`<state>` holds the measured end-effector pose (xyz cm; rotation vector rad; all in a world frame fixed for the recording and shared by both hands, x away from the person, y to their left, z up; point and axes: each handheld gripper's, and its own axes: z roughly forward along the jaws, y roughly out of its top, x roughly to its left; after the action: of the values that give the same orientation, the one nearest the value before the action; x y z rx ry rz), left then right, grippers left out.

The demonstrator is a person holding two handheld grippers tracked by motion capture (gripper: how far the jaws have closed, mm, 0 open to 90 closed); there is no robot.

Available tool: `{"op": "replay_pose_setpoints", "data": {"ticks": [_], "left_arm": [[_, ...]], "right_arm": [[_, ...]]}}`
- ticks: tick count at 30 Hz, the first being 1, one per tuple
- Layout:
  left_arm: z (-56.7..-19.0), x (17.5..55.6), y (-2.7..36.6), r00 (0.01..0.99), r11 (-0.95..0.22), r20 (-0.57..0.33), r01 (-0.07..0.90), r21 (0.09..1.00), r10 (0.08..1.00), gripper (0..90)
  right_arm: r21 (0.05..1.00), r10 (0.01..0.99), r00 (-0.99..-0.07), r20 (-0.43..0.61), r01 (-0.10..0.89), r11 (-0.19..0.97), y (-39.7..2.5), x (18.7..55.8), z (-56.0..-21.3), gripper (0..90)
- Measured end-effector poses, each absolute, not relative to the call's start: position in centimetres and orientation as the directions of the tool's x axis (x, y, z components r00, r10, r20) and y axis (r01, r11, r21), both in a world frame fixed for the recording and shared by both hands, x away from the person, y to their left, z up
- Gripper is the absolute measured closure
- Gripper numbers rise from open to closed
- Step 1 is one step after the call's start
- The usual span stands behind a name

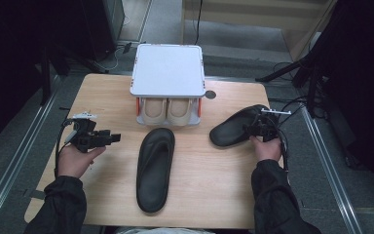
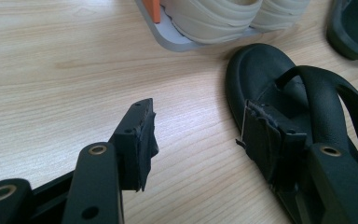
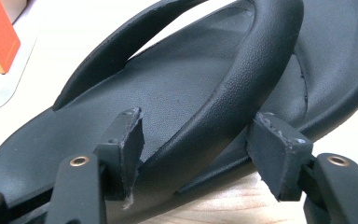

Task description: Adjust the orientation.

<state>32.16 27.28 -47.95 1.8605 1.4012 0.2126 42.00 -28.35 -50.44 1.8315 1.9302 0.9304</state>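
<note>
Sandal strap framed by the right claw, not yet gripped.
Both claws are held wide; the right sandal lies between its jaws, the other sandal beside the left claw, both on the desk.

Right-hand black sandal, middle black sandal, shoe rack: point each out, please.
right-hand black sandal (image 1: pixel 231 127), high view, footbed
middle black sandal (image 1: pixel 154 170), high view, footbed
shoe rack (image 1: pixel 168 68), high view, top panel

A light wooden tabletop carries a small grey shoe rack at its far edge and two black sandals: one at the middle, one to the right
</note>
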Motion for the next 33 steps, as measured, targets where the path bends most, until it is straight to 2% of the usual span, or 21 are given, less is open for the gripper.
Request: {"op": "replay_pose_setpoints", "data": {"ticks": [11, 24, 33], "left_arm": [[-47.98, 31.94, 27.45, 0.373, -0.083, -0.307, 0.742, 0.665, 0.875, 44.5], [-48.03, 31.88, 27.47, 0.373, -0.087, -0.308, 0.746, 0.66, 0.875, 44.5], [-48.06, 31.89, 27.5, 0.374, -0.085, -0.312, 0.748, 0.659, 0.873, 44.5]], "right_arm": [[0.64, 0.968, -0.137, 0.209, 0.768, -0.029, -28.59, 42.43, -50.35, 46.9], [0.638, 0.961, -0.167, 0.221, 0.77, -0.013, -28.32, 42.58, -50.19, 71.8], [0.635, 0.957, -0.169, 0.237, 0.772, -0.021, -28.29, 42.66, -50.15, 74.6]]}}
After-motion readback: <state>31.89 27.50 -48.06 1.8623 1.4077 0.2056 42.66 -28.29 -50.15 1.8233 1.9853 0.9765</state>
